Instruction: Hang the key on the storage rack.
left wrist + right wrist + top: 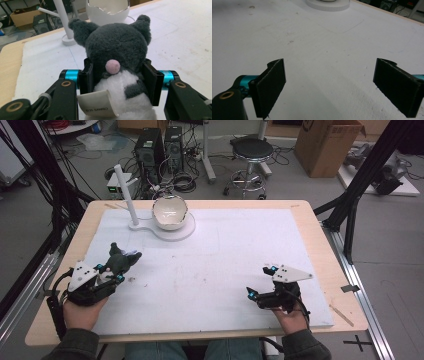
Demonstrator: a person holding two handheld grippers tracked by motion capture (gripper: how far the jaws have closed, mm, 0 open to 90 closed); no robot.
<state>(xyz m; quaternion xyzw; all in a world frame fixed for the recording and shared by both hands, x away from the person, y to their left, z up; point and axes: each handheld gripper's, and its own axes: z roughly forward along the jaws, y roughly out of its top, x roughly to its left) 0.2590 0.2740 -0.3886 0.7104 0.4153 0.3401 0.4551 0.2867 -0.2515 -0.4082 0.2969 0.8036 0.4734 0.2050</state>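
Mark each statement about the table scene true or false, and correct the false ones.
1. The left claw is shut on the plush toy. True.
2. The right claw holds a spoon. False: its jaws stand open with nothing between them.
3. The white bowl lies beyond the toy, at the far side of the table. True.
4. The toy sits inside the bowl. False: it is apart from the bowl, held in the left claw near the left edge of the white mat.
5. A white post stands upright beside the bowl. True.
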